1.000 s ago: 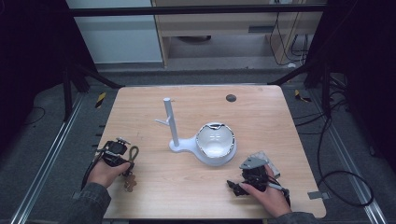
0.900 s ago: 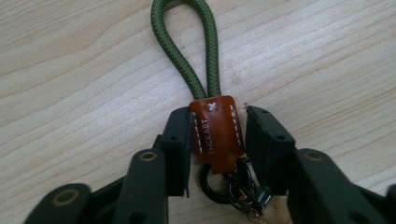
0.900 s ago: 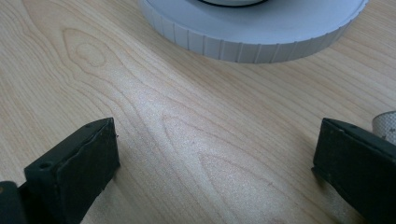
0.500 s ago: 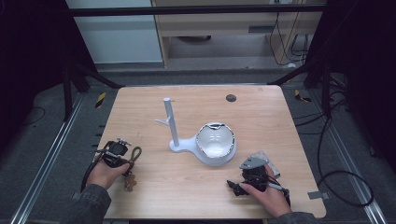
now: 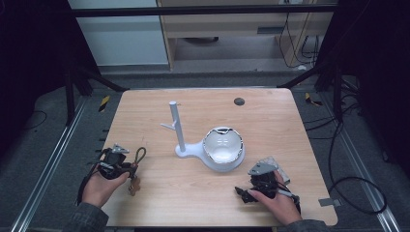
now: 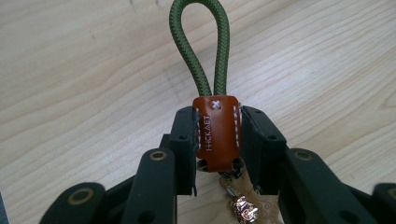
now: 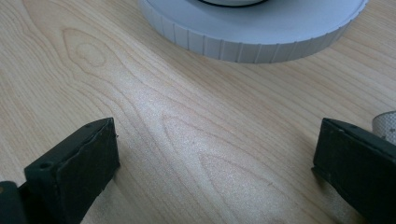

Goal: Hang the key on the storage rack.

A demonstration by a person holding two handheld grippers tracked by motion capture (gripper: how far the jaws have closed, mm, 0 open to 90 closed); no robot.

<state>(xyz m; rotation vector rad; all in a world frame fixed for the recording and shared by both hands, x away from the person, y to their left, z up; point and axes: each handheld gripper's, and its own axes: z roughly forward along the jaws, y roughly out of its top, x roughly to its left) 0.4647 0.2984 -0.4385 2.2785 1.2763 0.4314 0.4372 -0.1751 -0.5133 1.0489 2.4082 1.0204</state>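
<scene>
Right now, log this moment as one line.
left gripper: shut on keychain | right gripper: open, nothing held | stand: mid-table, nothing hung | table: wood

Stand (image 5: pixel 180 140) sitting mid-table (image 5: pixel 159 193); bowl (image 5: pixel 222 147) lying just right of it; keychain (image 5: pixel 137 166) lying near left; pad (image 5: pixel 273 166) lying near right.

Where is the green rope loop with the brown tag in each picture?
High view: the green rope loop lies at lower left, at the left gripper.
Left gripper view: the loop is top centre, its brown tag pinched between the jaws.
Right gripper view: I don't see it.
Shared landmark: the wooden table.
</scene>
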